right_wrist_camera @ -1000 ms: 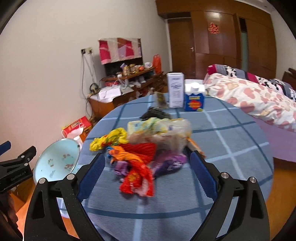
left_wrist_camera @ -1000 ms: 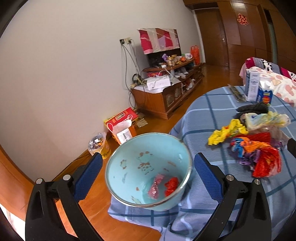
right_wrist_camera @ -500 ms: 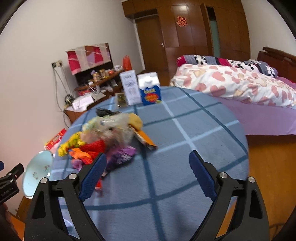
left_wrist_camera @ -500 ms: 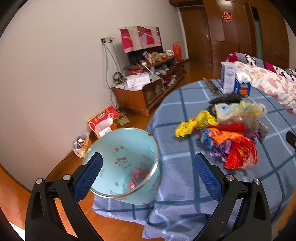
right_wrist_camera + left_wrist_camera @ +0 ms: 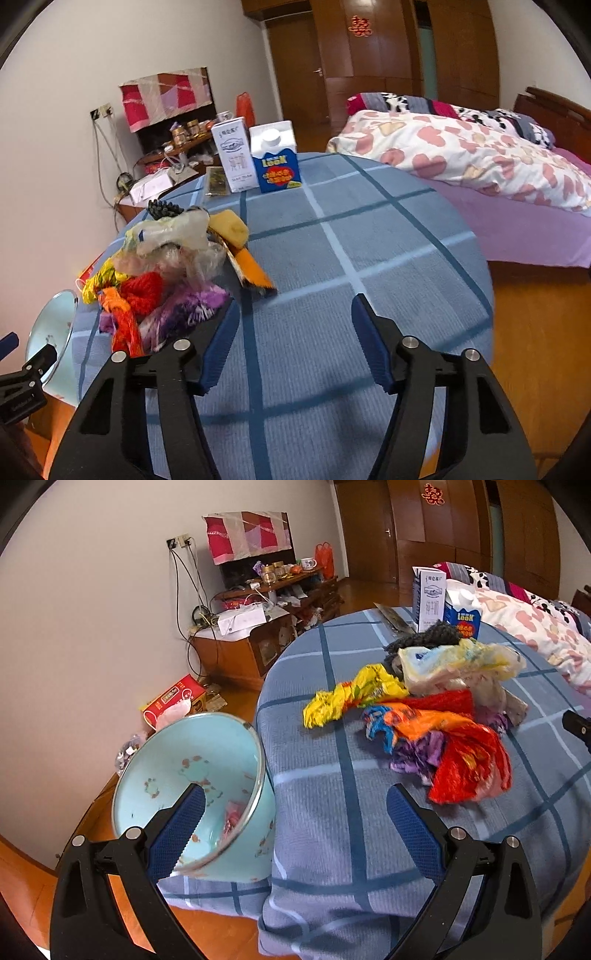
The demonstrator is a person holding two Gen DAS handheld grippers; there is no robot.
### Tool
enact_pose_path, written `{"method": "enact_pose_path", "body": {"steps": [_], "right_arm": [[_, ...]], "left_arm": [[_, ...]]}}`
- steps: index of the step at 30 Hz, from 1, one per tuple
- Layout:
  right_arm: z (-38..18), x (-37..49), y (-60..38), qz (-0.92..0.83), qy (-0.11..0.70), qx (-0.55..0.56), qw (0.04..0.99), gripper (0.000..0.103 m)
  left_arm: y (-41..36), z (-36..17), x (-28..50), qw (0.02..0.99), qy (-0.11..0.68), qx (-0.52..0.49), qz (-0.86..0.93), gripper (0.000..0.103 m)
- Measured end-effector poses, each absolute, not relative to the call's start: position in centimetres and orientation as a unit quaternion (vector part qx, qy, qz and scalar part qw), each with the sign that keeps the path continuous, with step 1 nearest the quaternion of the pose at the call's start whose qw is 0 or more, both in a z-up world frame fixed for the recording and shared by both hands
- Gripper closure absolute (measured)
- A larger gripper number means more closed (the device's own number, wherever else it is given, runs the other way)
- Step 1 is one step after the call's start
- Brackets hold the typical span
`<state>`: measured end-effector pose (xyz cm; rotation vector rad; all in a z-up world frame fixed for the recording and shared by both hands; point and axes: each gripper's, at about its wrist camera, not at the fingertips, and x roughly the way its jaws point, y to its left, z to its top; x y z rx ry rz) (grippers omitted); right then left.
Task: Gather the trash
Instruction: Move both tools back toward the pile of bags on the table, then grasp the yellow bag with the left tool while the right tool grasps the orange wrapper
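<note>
Beside the pale-blue bin, on the tabletop, lies a heap of crumpled wrappers: light, soft, crackly, best pinched at a bunched fold. Right gripper, just narrowing, and left gripper both gape empty.

Cartons: two upright, a tall white milk carton and a blue juice carton with a white cap, upper centre.
Bins: one pale blue metal bin, lower left.
Wrapper piles: one heap of crumpled coloured plastic wrappers, centre right.
</note>
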<state>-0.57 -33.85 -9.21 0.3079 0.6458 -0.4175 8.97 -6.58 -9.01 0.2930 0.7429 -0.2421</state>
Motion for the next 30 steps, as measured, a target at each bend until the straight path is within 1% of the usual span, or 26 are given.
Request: {"method": "enact_pose_path", "body": {"steps": [8,11,12,14,15,16,19,21,24,25,26,27,29,30], "right_arm": [[-10.3,5.9,-33.3,-0.152,0.362,0.089,0.915,0.042],[-11.4,7.8,-33.1,-0.147,0.380,0.071,0.911,0.045],[-11.6,8.3,-33.3,-0.144,0.385,0.073,0.909,0.048],[-12.4,9.3,-33.7,-0.138,0.401,0.082,0.902,0.059],[-12.7,9.6,-34.0,-0.128,0.409,0.094,0.899,0.068],[-12.8,9.8,-34.3,-0.121,0.411,0.105,0.897,0.074],[-12.9,9.7,-34.7,-0.115,0.412,0.118,0.896,0.078],[-12.7,9.2,-34.9,-0.116,0.411,0.122,0.896,0.080],[-12.2,7.7,-35.1,-0.120,0.405,0.131,0.897,0.082],[-11.9,7.2,-35.2,-0.123,0.403,0.130,0.898,0.082],[-11.6,6.3,-35.2,-0.128,0.398,0.129,0.899,0.082],[-11.4,5.9,-35.4,-0.132,0.395,0.129,0.900,0.082],[-10.9,4.6,-35.7,-0.143,0.388,0.129,0.902,0.083],[-10.6,4.0,-35.9,-0.150,0.382,0.128,0.903,0.083]], "left_arm": [[-7.7,-9.0,14.6,0.913,0.361,0.151,-0.115,0.007],[-8.5,-9.3,16.9,0.910,0.366,0.148,-0.126,0.007],[-8.8,-9.4,17.5,0.909,0.368,0.146,-0.130,0.007],[-9.7,-9.8,18.8,0.906,0.369,0.147,-0.144,0.007],[-10.2,-10.1,19.3,0.905,0.371,0.149,-0.148,0.007],[-10.7,-10.5,20.0,0.902,0.375,0.152,-0.151,0.007],[-11.9,-11.4,21.0,0.895,0.384,0.156,-0.166,0.012],[-13.0,-12.1,21.5,0.888,0.394,0.161,-0.175,0.020],[-13.8,-12.6,21.9,0.883,0.404,0.154,-0.183,0.028],[-14.0,-12.7,21.9,0.882,0.405,0.154,-0.184,0.030],[-14.2,-12.8,21.9,0.882,0.405,0.155,-0.184,0.035],[-14.3,-12.9,21.9,0.882,0.405,0.156,-0.184,0.044],[-14.5,-13.0,21.7,0.879,0.409,0.153,-0.190,0.053],[-14.4,-12.9,21.6,0.880,0.409,0.151,-0.190,0.053]]}}
